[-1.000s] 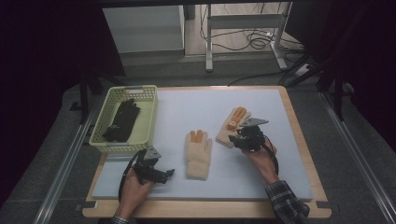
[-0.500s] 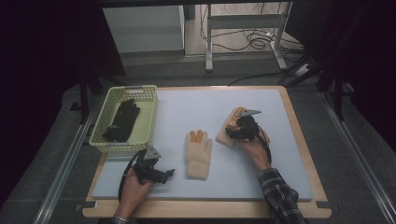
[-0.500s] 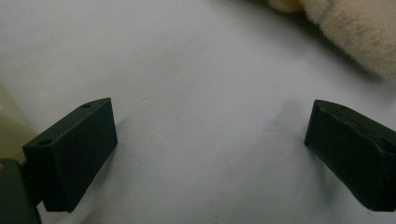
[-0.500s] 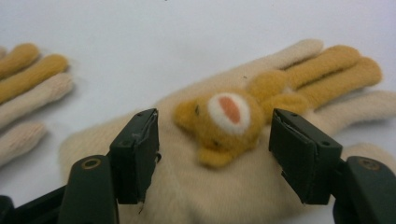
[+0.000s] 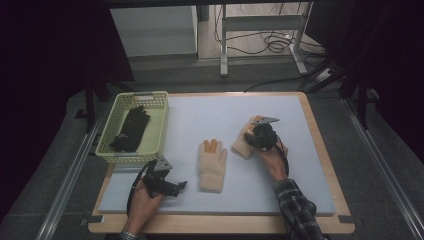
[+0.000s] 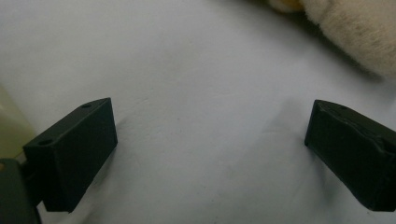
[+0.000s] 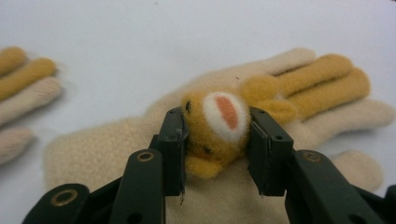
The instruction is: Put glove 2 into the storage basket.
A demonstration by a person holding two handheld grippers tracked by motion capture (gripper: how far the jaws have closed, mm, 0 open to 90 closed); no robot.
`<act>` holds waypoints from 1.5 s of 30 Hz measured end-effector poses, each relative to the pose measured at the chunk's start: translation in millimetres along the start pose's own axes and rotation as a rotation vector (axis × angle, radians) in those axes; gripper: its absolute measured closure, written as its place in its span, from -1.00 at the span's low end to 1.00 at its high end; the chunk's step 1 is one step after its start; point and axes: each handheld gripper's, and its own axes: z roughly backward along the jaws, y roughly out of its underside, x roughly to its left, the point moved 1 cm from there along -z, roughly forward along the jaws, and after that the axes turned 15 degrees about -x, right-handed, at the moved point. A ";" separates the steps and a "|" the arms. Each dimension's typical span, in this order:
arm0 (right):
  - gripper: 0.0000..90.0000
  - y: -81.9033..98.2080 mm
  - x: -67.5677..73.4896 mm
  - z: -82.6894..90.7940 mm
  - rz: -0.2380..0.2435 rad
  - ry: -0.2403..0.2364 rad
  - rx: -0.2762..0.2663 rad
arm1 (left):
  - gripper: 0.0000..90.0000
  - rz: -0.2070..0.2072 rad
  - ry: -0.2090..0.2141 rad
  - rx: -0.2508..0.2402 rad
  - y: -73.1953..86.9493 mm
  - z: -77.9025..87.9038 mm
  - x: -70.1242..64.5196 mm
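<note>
Gloves on the worktop [image 5: 310, 165], which has a pale grey-blue mat over a wood edge. Yellow-green basket [image 5: 159, 125] sits at the far left of the mat, dark gloves [image 5: 131, 129] lying inside it. Cream glove [image 5: 212, 161] with orange fingertips lies flat near mid-mat, fingers pointing far; its fingers also show at the left edge of the right gripper view [image 7: 23, 88]. Second cream glove [image 5: 242, 143] lies just right of it, apart from it, partly under the right hand-held gripper [image 5: 260, 135]. In the right gripper view this glove [image 7: 299, 93] is palm-flat with orange fingers to the right and a small plush animal-face patch [image 7: 219, 126] (orange, white muzzle) on its back; right hand-held gripper [image 7: 217, 144] has both jaws clamped on that patch, one on each side. Left hand-held gripper [image 5: 172, 186] is near the front left of the mat, held low in the person's left hand [image 5: 142, 200], well apart from both cream gloves. Left gripper view: left hand-held gripper [image 6: 210, 144] has jaws spread wide, bare mat between them, cream glove edge [image 6: 355, 32] at the upper right.
</note>
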 end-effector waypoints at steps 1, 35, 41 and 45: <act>0.33 -1.2 0.2 2.6 -0.005 -0.007 -0.005 | -0.95 0.000 0.000 0.000 0.0 0.0 0.0; 0.32 -48.8 102.9 92.9 0.132 -0.427 -0.097 | -0.95 0.000 0.000 0.001 -0.1 0.1 0.0; 0.31 -39.3 136.6 60.8 0.200 -0.463 -0.043 | -0.95 -0.001 -0.001 -0.002 0.0 -0.1 -0.1; 0.27 -27.6 146.7 42.6 0.235 -0.463 0.004 | -0.95 -0.002 -0.002 -0.002 0.0 -0.1 -0.1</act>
